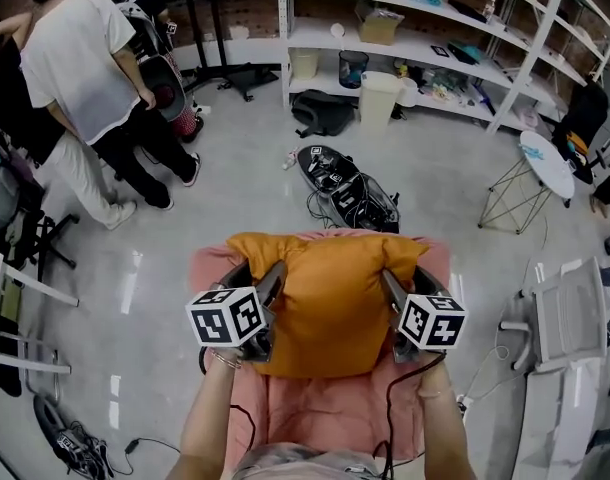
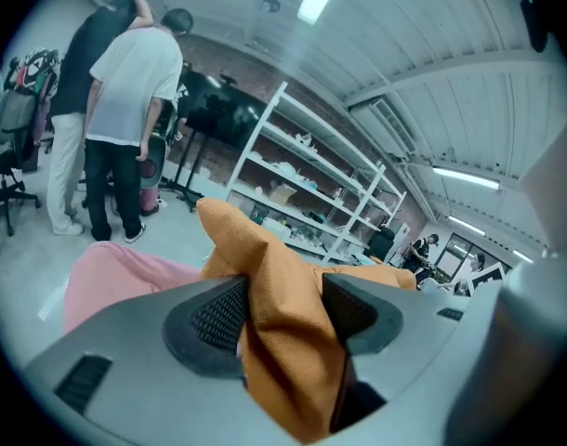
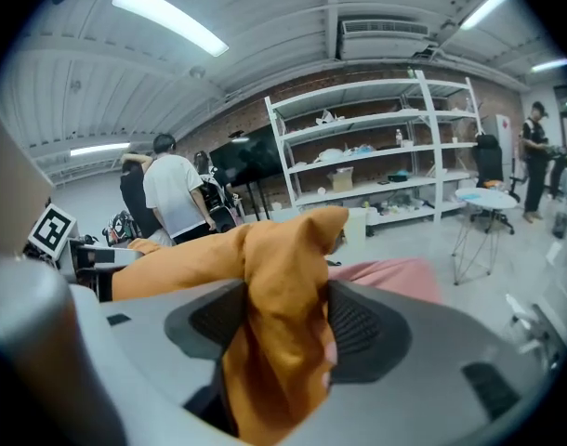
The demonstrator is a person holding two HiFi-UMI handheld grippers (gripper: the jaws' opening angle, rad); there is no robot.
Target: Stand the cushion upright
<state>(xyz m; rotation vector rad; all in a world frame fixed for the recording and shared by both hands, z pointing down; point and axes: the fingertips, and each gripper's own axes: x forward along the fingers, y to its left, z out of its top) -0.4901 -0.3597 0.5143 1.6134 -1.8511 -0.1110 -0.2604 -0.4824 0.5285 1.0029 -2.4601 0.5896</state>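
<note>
Both side edges of the soft, light orange fabric cushion (image 1: 330,308) sit pinched: left gripper (image 2: 279,309), right gripper (image 3: 279,321); floppy, so edges suit holding.

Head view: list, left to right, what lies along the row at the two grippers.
left gripper → orange cushion → right gripper, all above the pink seat.
</note>
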